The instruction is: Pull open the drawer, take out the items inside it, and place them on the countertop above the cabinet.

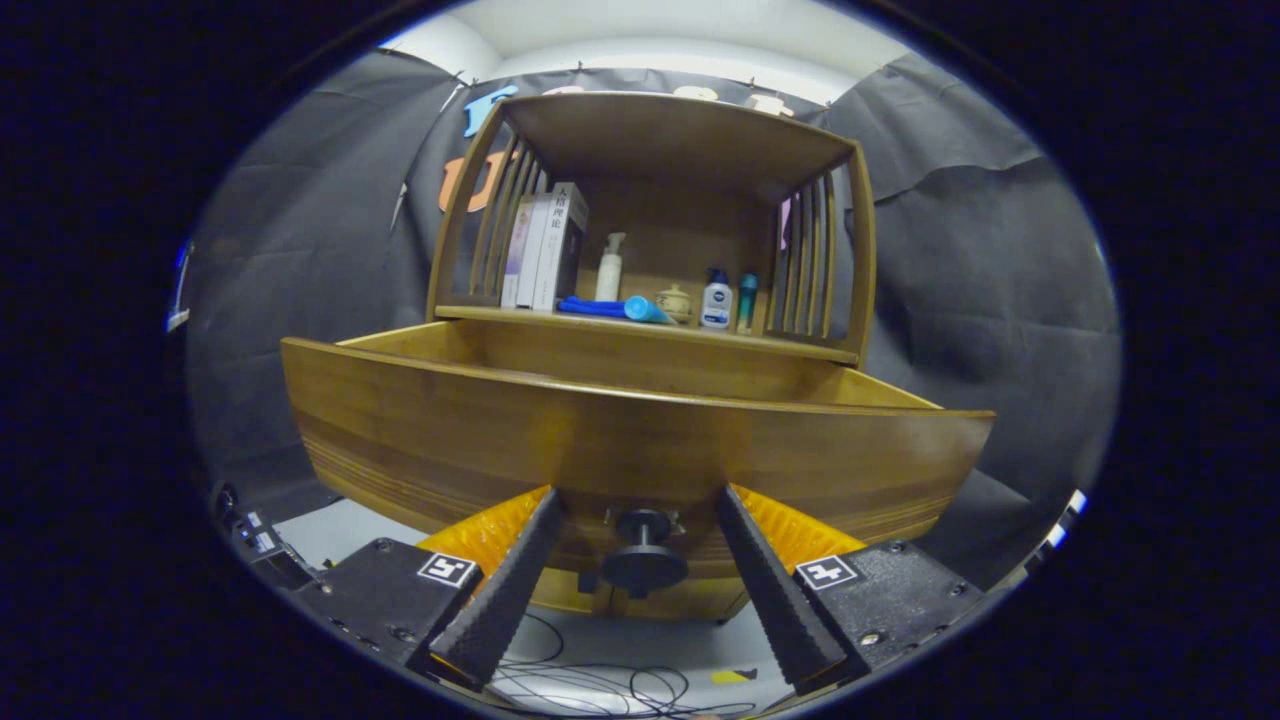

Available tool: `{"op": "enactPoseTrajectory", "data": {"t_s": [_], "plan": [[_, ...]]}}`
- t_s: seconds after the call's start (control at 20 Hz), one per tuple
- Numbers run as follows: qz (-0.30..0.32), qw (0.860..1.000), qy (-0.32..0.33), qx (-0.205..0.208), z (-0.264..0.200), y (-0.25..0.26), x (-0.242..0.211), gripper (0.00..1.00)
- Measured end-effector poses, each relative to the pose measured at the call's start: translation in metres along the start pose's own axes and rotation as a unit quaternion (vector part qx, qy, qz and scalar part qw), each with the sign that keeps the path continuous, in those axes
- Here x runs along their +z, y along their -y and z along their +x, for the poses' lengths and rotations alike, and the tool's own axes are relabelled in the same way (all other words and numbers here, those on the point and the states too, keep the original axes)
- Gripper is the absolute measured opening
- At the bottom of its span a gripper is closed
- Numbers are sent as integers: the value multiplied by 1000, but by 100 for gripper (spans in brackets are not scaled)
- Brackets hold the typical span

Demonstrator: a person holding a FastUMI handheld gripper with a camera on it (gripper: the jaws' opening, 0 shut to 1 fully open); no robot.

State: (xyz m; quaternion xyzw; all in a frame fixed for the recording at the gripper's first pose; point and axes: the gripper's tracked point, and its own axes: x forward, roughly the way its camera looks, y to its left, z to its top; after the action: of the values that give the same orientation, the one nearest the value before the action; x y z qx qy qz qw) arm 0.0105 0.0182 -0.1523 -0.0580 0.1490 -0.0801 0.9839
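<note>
The jaws stand apart, one on each side of the round black drawer knob (642, 560), without touching it; the gripper (640, 505) sits at lower centre of the frame. The knob is fixed to the front of the brown wooden drawer (560, 440), which is pulled out across the middle of the frame. Above it, on the desk (800, 347), stand upright books (545, 250), a white pump bottle (609, 268) and a blue roll (615, 309).

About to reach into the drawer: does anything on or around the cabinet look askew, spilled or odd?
Nothing looks spilled or damaged. The drawer is pulled out, its knob between the open tool fingers, untouched. On the countertop, a blue tube lies flat among upright bottles. Loose cables trail on the floor below.
</note>
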Motion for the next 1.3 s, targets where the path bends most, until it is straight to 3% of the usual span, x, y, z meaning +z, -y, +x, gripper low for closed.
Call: {"op": "enactPoseTrajectory", "data": {"t_s": [0.55,1.3], "plan": [[14,1000,2,10,33,-1,13,100],[14,1000,5,-1,125,-8,43,100]]}}
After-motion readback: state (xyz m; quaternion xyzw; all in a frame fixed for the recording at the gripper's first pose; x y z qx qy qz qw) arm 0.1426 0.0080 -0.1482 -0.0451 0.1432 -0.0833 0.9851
